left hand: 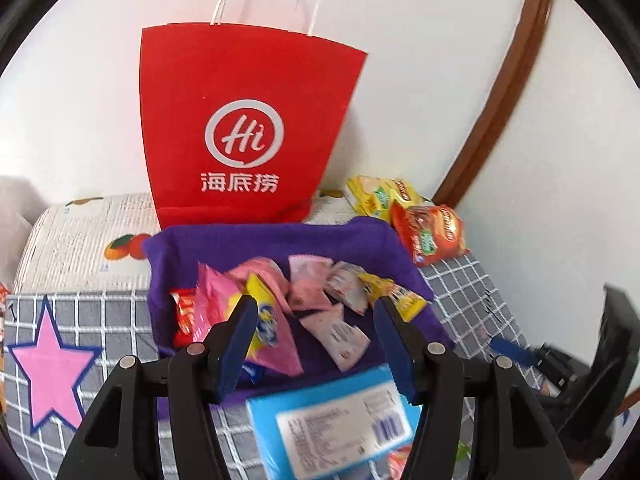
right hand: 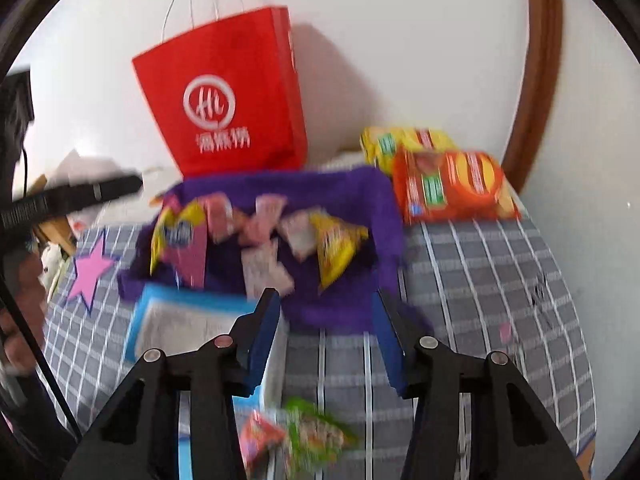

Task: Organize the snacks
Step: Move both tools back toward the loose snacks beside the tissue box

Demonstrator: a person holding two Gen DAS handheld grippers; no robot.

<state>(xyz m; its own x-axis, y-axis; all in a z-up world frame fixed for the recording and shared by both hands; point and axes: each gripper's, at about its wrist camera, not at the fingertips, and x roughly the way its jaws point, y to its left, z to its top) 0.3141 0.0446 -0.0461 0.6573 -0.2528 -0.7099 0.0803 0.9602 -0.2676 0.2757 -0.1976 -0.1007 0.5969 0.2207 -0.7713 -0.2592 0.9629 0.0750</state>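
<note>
A purple fabric basket sits on the checked cover and holds several small snack packets, pink, yellow and red. My left gripper hangs open above the basket's near side, with nothing between its blue pads. A flat blue packet lies just in front of the basket. My right gripper stands open over the basket's near rim, also with nothing in it. Small red and green packets lie blurred on the cover under its base.
A red paper bag stands against the white wall behind the basket. Orange and yellow crisp packets lie right of it. A pink star marks the cover at left. A brown door frame curves at right.
</note>
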